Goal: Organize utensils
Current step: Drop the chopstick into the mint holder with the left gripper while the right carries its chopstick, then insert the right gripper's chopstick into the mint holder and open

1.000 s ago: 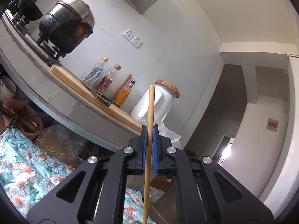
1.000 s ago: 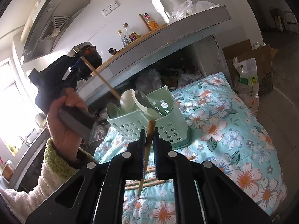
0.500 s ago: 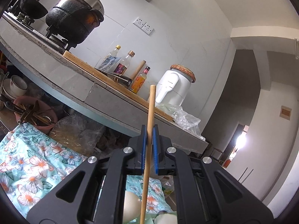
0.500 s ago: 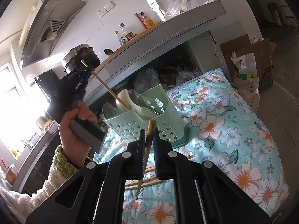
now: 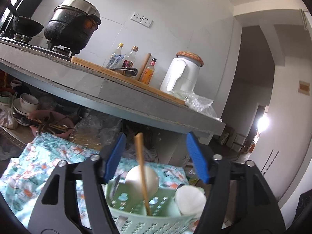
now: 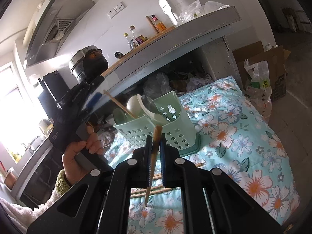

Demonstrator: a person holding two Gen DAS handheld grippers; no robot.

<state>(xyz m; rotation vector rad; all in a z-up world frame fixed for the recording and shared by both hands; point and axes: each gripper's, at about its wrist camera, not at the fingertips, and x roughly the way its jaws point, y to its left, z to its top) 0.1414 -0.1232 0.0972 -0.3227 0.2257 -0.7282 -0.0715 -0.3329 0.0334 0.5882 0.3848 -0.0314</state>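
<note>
Released a moment ago, the light wooden chopstick [image 5: 142,172] no longer sits pinched in the left gripper [image 5: 156,156]; the jaws have just been opening, and the stick stands free between the blue pads [image 5: 115,155], touching neither. Its lower end rests inside a compartment of the green utensil caddy [image 5: 140,214], leaning against a pale spoon [image 5: 142,179] already stored there, which is likely why it stays upright without support. From the right wrist view the caddy [image 6: 167,132] stands on the floral cloth [image 6: 243,136], and the left gripper [image 6: 95,95] hangs just beside the stick's top end, held by the person's hand [image 6: 78,152]. The right gripper [image 6: 155,146] is clamped on a darker chopstick [image 6: 154,156], held short of the caddy, probably waiting its turn. More chopsticks [image 6: 148,190] lie on the cloth below, so the sorting seems unfinished.
</note>
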